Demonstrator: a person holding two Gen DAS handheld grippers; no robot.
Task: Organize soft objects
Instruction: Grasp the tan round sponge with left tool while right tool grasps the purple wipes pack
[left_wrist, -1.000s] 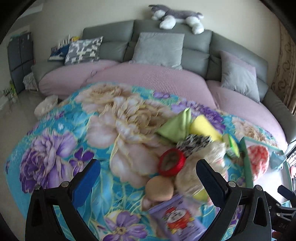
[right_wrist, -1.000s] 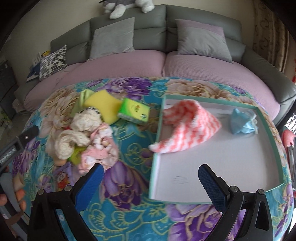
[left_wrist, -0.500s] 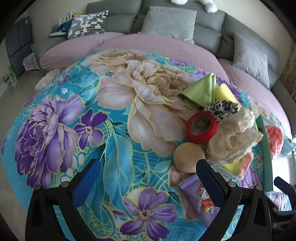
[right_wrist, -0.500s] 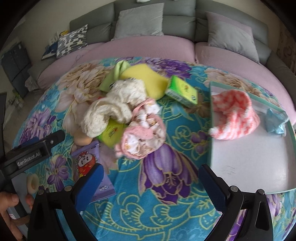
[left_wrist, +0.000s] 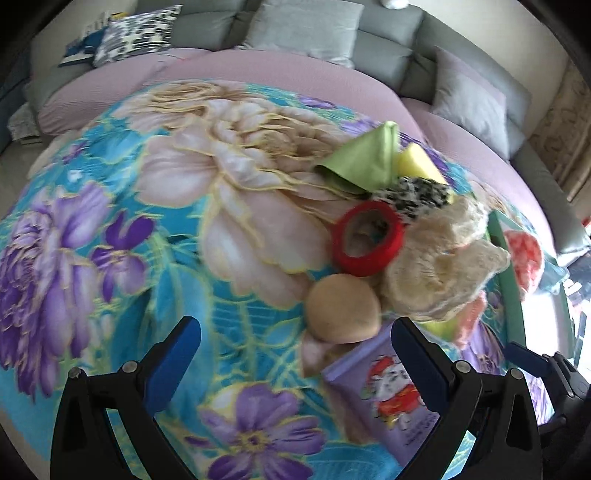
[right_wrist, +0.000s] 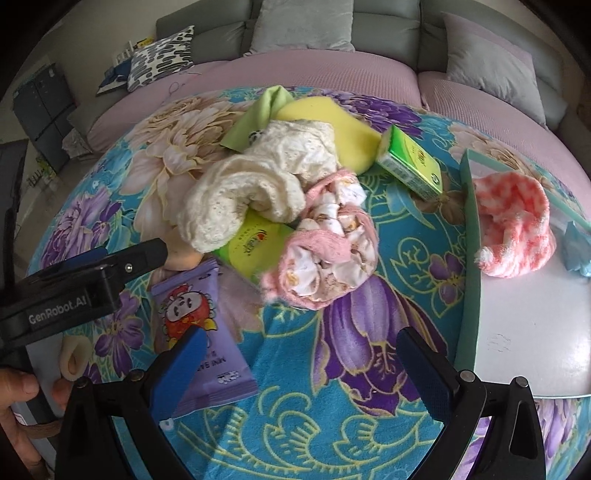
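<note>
A pile lies on the floral cloth: a cream knitted cloth (right_wrist: 255, 184), a pink bundle (right_wrist: 328, 247), a yellow sponge (right_wrist: 325, 122), a green cloth (left_wrist: 365, 158), a red ring (left_wrist: 367, 240) and a tan round puff (left_wrist: 343, 314). A green-rimmed tray (right_wrist: 469, 258) at the right holds a pink-white knitted hat (right_wrist: 517, 229) and a blue cloth (right_wrist: 576, 247). My left gripper (left_wrist: 295, 354) is open and empty, close in front of the puff. My right gripper (right_wrist: 299, 354) is open and empty, just short of the pink bundle.
A purple snack packet (right_wrist: 195, 325) lies near both grippers. A green box (right_wrist: 410, 166) and a yellow-green packet (right_wrist: 255, 243) sit in the pile. A sofa with pink covers (right_wrist: 295, 74) and cushions curves behind the table. The table's left half shows bare floral cloth (left_wrist: 110, 221).
Both grippers have moved closer to the pile and lower over the table. The right view has swung left from the tray toward the pile. Both stay open.
</note>
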